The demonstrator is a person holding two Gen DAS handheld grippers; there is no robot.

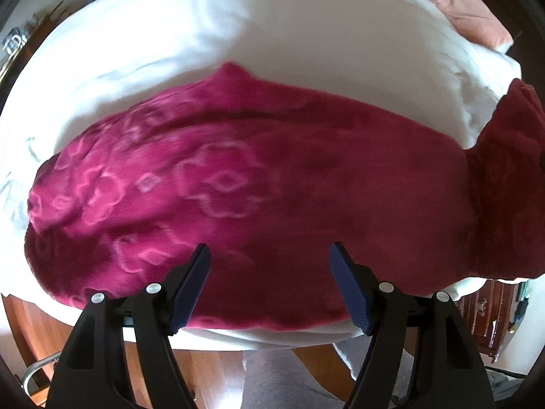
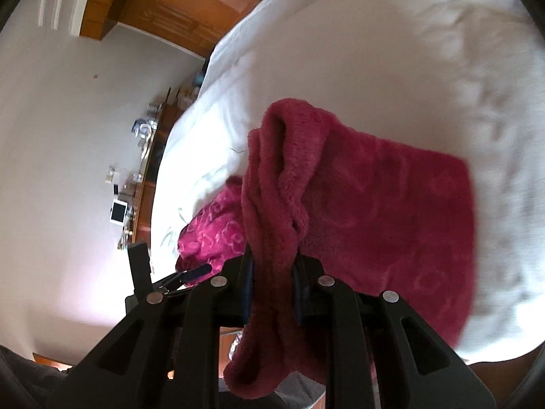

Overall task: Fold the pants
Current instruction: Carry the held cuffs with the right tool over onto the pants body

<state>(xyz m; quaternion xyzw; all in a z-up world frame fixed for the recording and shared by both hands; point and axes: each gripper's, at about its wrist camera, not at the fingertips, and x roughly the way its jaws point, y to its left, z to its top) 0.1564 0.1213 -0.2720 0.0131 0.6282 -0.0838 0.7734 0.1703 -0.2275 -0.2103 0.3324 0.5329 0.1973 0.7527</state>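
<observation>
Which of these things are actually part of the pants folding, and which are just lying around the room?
Part of the job:
- pink fleece pants
- right gripper, fingers clamped on a bunched end of the pants
- left gripper, open above them
- white bed cover they lie on

Just lying about:
- pink pillow
- wooden drawers
- cluttered shelf

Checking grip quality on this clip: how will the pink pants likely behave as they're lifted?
Probably floppy: the pants bunch and droop where the right tool pinches them. Likely light and not slippery, given the fluffy pile. The part under the open left tool lies on the white bedding.
</observation>
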